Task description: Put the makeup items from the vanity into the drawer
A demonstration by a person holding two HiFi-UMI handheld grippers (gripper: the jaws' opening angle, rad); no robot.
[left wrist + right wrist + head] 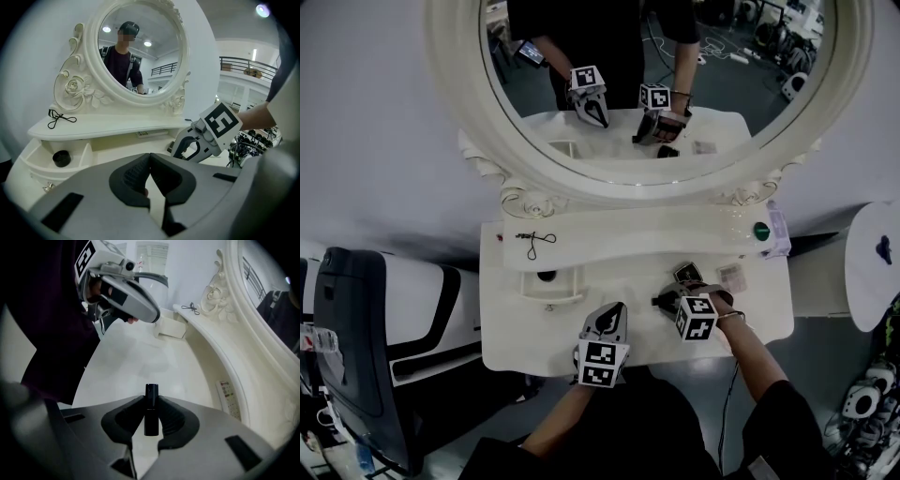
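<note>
Vanity (525, 337) smooth glossy cream; mirror frame (455, 103) same gloss, carved; black tube (151, 411) smooth plastic.

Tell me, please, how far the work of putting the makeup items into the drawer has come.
Done: one black jar lies in the open drawer. In hand: the right gripper is closed on a black tube; the left gripper is shut and empty. Still to do: a dark compact and a sachet on the tabletop, a black looped tool and a green-topped item on the shelf. An early stage, it seems.
</note>
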